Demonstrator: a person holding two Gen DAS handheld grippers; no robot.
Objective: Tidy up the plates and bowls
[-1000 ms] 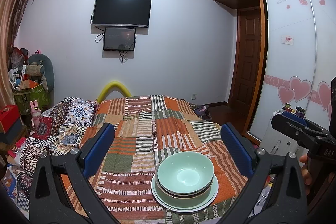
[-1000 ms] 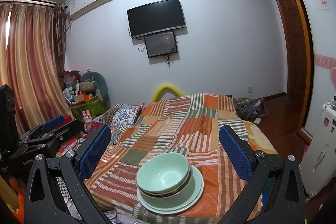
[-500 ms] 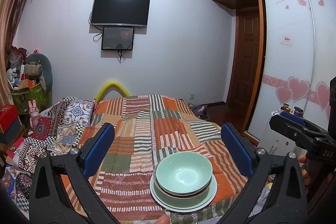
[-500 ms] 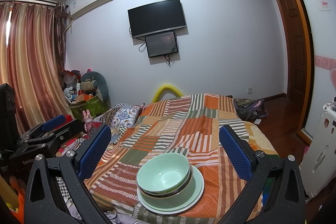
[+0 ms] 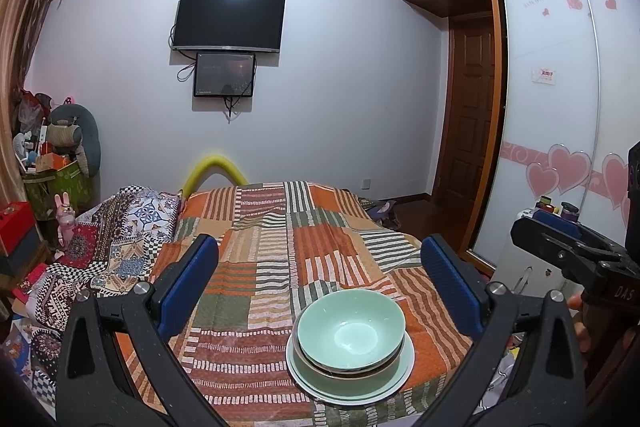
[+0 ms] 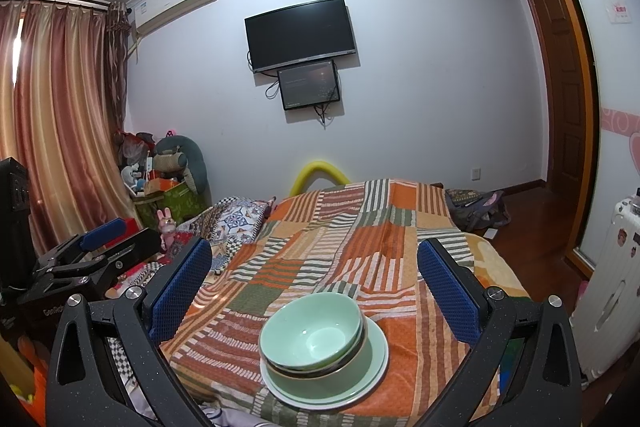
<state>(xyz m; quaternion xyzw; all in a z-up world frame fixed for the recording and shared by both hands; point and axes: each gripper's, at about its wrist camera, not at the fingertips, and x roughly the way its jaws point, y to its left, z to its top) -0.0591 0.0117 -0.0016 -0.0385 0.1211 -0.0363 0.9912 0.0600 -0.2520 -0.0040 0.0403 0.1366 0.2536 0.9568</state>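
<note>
A pale green bowl (image 5: pixel 350 331) (image 6: pixel 310 335) sits nested in a second bowl with a dark rim (image 5: pixel 344 371) (image 6: pixel 320 373); both rest on a pale green plate (image 5: pixel 394 379) (image 6: pixel 374 367) at the near end of the bed. My left gripper (image 5: pixel 320 279) hangs open above and just behind the stack, with nothing between its blue pads. In the right wrist view my right gripper (image 6: pixel 314 279) is open too, holding nothing, at a similar height over the stack. Each gripper shows at the edge of the other's view.
The bed carries an orange, green and white striped patchwork cover (image 5: pixel 288 247) with a patterned quilt (image 5: pixel 120 227) on its left side. Cluttered boxes and toys (image 5: pixel 52 167) stand at the left wall, a wardrobe (image 5: pixel 560 107) and door (image 5: pixel 468 107) at the right.
The left wrist view has shifted slightly, so the stack sits a touch further left and nearer. Both grippers stay open; the dishes have not moved.
</note>
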